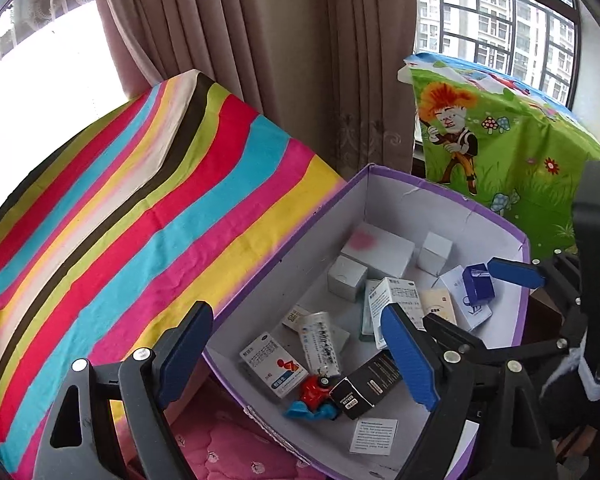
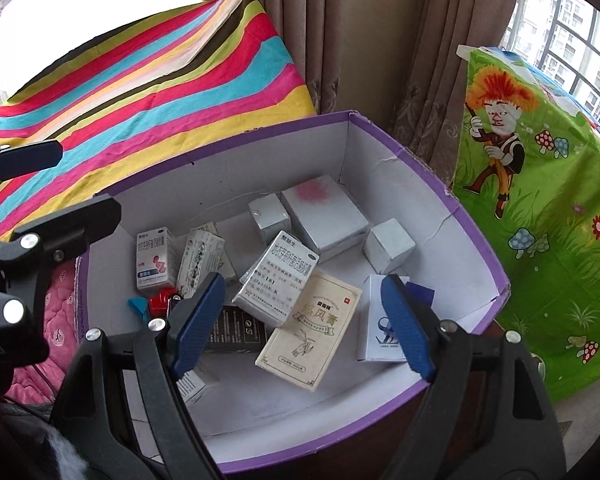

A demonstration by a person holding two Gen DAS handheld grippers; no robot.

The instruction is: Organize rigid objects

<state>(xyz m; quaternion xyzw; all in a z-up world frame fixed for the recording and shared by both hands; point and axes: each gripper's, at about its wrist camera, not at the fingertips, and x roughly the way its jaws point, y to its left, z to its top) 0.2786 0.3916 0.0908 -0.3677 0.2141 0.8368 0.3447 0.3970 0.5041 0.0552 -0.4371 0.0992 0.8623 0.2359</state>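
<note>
A purple-rimmed cardboard box (image 1: 516,280) (image 2: 380,132) with a white inside holds several small cartons: a black carton (image 1: 364,384), white medicine boxes (image 2: 278,278), a cream box (image 2: 312,330), silver-white cubes (image 2: 388,250), a small blue item (image 1: 478,283) and a red and blue toy (image 1: 314,398). My left gripper (image 1: 300,352) is open and empty over the box's near left side. My right gripper (image 2: 304,324) is open and empty above the box's contents. The right gripper also shows at the right of the left wrist view (image 1: 512,272).
A striped multicolour cloth (image 1: 120,220) covers a surface left of the box. A green cartoon-print cloth (image 2: 540,200) covers a surface to the right. Brown curtains (image 1: 260,40) and windows stand behind. Pink quilted fabric (image 1: 220,448) lies below the box's left corner.
</note>
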